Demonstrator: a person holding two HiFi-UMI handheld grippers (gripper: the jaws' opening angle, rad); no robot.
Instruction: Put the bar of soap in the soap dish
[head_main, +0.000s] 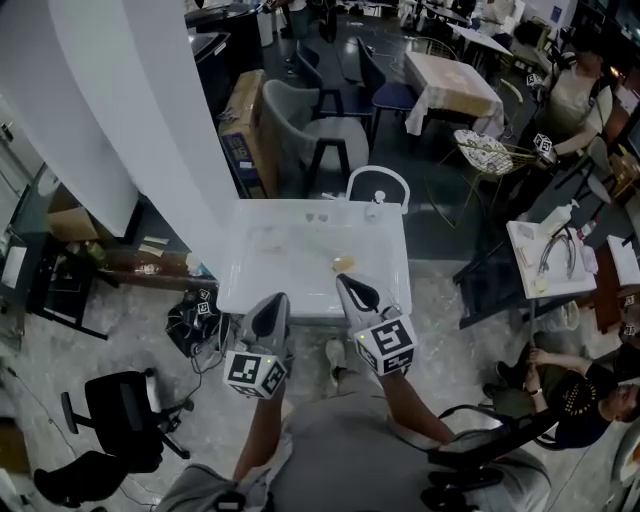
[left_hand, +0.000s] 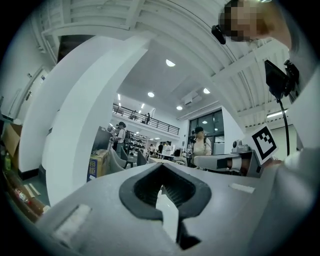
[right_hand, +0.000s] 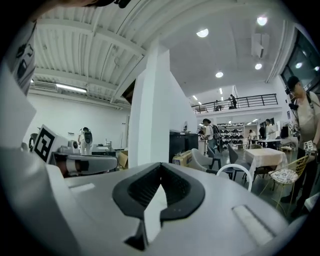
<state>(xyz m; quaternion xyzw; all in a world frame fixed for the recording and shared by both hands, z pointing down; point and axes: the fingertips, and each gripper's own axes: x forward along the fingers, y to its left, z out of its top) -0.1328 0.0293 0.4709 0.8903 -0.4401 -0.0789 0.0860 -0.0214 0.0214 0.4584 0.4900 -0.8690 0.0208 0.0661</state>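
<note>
While both grippers sit at the near edge of the white table (head_main: 240, 290), the bar of soap (head_main: 343, 263) lies out on the tabletop as a small yellowish lump, a little right of the middle. It is just beyond the tip of the right gripper (head_main: 346, 283) and apart from it. The left gripper (head_main: 276, 300) is further off to the soap's left.

Seen from its own camera, the right gripper (right_hand: 157, 189) has its jaws pressed together with nothing in them. The left gripper (left_hand: 162, 192) is also closed and empty-handed. Each points roughly level across the table.

A faint clear outline (head_main: 265, 238) on the left half of the tabletop may be the dish, though I cannot tell for sure. Two small pale bits (head_main: 322, 213) sit near the far edge, too small to name. Between soap and jaws the tabletop is bare.

A white chair (head_main: 378, 186) is tucked in at the far side, with a grey chair (head_main: 300, 125) behind it. A broad white column (head_main: 130, 100) rises on the left. A black office chair (head_main: 125, 410) stands on the floor nearby, and a seated person (head_main: 575, 390) is off to the right.
</note>
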